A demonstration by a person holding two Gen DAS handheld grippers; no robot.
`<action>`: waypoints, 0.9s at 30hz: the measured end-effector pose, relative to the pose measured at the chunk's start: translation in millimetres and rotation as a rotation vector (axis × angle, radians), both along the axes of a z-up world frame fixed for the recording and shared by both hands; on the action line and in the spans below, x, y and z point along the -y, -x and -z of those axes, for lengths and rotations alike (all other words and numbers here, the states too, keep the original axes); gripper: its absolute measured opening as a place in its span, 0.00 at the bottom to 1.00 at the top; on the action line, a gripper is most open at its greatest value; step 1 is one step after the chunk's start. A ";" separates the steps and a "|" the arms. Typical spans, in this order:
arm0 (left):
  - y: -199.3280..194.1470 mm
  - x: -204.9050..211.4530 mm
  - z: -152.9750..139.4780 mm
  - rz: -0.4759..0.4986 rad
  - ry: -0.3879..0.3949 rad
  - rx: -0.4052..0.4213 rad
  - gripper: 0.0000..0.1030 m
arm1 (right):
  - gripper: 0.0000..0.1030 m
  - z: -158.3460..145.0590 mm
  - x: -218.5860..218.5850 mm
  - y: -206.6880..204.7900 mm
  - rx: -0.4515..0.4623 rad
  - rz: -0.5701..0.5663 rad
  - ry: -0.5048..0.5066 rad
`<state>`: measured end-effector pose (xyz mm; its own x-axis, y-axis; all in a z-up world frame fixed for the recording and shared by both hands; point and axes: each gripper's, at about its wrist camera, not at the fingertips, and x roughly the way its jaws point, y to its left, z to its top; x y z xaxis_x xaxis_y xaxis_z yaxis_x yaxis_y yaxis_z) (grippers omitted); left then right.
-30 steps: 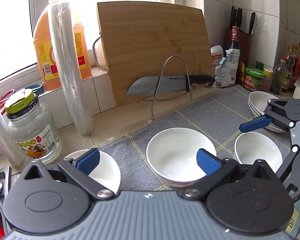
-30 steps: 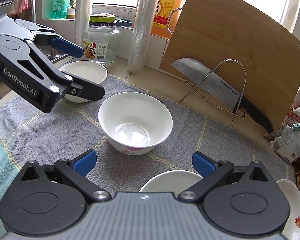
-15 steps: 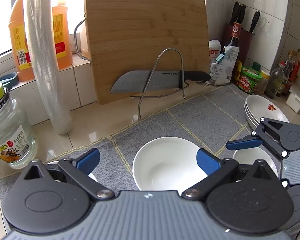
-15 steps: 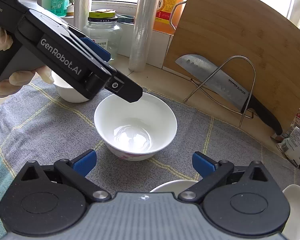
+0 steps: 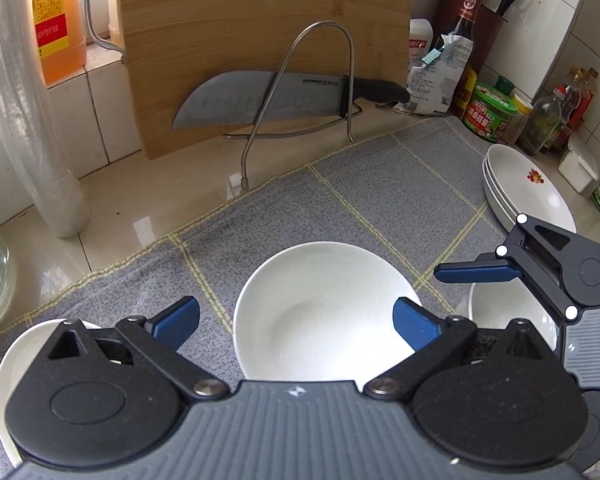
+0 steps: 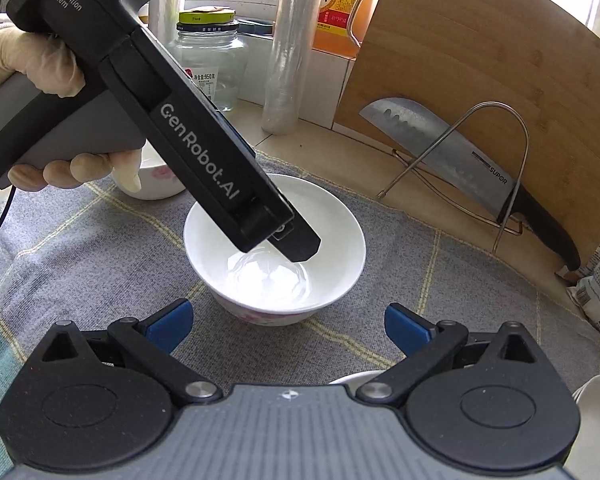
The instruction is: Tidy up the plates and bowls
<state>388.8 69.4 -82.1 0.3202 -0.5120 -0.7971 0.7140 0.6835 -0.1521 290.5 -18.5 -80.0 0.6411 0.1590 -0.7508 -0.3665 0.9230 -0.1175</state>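
Observation:
Three white bowls stand on a grey cloth (image 5: pixel 380 184). My left gripper (image 5: pixel 296 320) is open and low over the middle bowl (image 5: pixel 324 312), its blue fingertips (image 5: pixel 176 318) near the bowl's two sides. In the right wrist view the left gripper (image 6: pixel 300 246) reaches down into the middle bowl (image 6: pixel 332 240). The left bowl (image 5: pixel 8 380) lies under the left gripper's body. My right gripper (image 6: pixel 287 322) is open, and the right gripper (image 5: pixel 476 272) hovers over the right bowl (image 5: pixel 512 316). A stack of white plates (image 5: pixel 528 188) sits at the right.
A knife (image 5: pixel 260 98) rests in a wire rack (image 5: pixel 320 80) against a wooden cutting board (image 5: pixel 260 20) at the back. A cling-film roll (image 5: pixel 28 120), an oil bottle (image 5: pixel 56 20) and a glass jar (image 6: pixel 208 64) stand at the left, condiment bottles (image 5: pixel 488 108) at the right. A gloved hand (image 6: pixel 40 68) holds the left gripper.
My left gripper has swung right and dropped from near the left bowl to over the middle bowl. The right gripper has stayed above the right bowl, open throughout.

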 end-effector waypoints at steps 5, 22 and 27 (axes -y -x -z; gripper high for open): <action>-4.2 4.1 2.3 0.021 -0.016 -0.031 0.98 | 1.00 2.7 -2.7 -4.1 -0.002 -0.011 0.011; -8.6 9.7 3.3 0.082 -0.028 -0.091 0.89 | 0.83 9.9 -11.0 -18.2 -0.045 -0.028 0.019; -8.9 9.9 3.0 0.087 -0.031 -0.096 0.81 | 0.83 8.3 -10.3 -19.3 -0.045 -0.028 0.001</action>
